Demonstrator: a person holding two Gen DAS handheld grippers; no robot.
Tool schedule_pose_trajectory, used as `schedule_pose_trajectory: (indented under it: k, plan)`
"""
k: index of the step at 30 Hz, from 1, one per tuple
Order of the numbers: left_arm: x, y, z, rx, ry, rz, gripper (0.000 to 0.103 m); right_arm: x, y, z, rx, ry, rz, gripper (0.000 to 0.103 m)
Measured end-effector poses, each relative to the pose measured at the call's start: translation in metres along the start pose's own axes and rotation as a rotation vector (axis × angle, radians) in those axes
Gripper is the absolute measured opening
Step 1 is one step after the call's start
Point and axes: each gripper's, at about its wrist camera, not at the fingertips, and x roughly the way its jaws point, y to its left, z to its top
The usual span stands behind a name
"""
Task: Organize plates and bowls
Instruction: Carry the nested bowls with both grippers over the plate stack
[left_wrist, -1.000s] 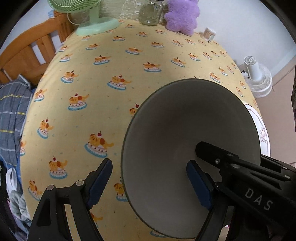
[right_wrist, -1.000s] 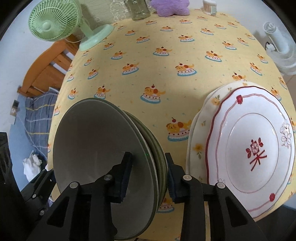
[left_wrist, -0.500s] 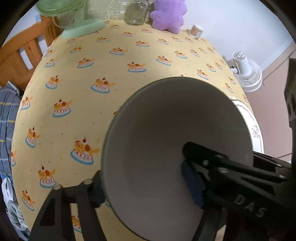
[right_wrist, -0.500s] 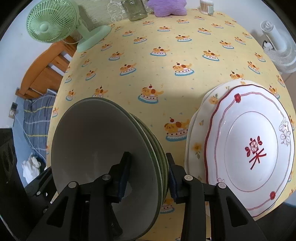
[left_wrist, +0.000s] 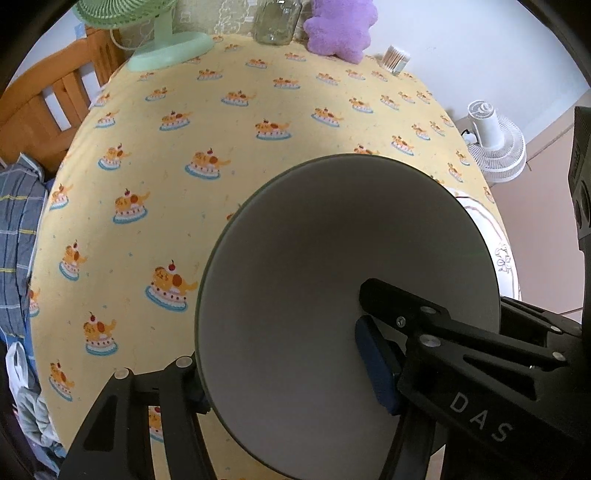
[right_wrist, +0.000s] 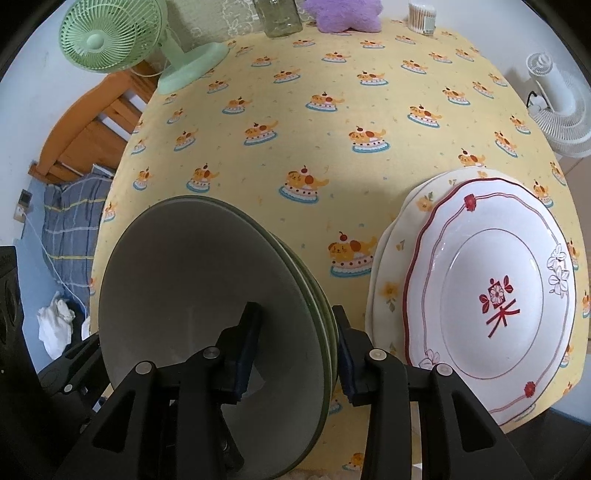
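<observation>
Yellow cake-print cloth covers the tabletop (right_wrist: 332, 74). Beside the stacked white patterned plates (right_wrist: 491, 295), the right claw (right_wrist: 295, 350) clamps the nested grey-green bowls' (right_wrist: 207, 302) rims. Since a second ago, the left claw (left_wrist: 284, 373) has narrowed across the top bowl's wall, closing.

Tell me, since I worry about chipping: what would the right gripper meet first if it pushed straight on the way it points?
The right gripper straddles the rims of the nested grey bowls, so pushing on would probably drive it deeper onto them; past them lies the yellow tablecloth.
</observation>
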Motion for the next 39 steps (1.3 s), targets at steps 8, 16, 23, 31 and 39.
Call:
schedule_pose_trajectory:
  k: [8, 16, 23, 31, 39]
  plan:
    - [-0.028, -0.002, 0.005, 0.037, -0.042, 0.001, 0.065, -0.029, 0.01, 0.0, 0.009, -0.056, -0.001, 0.041]
    - [-0.045, -0.003, 0.005, 0.101, -0.063, -0.014, 0.065, -0.048, 0.019, -0.007, 0.067, -0.101, -0.019, 0.041]
    - [-0.052, -0.01, 0.003, 0.129, -0.072, -0.016, 0.065, -0.059, 0.017, -0.015, 0.094, -0.127, -0.024, 0.041]
    - [-0.052, -0.027, 0.002, 0.071, -0.106, 0.022, 0.065, -0.063, 0.001, -0.009, 0.032, -0.135, 0.014, 0.041]
    - [-0.052, -0.064, 0.001, -0.002, -0.13, 0.056, 0.065, -0.077, -0.03, -0.004, -0.042, -0.123, 0.043, 0.041]
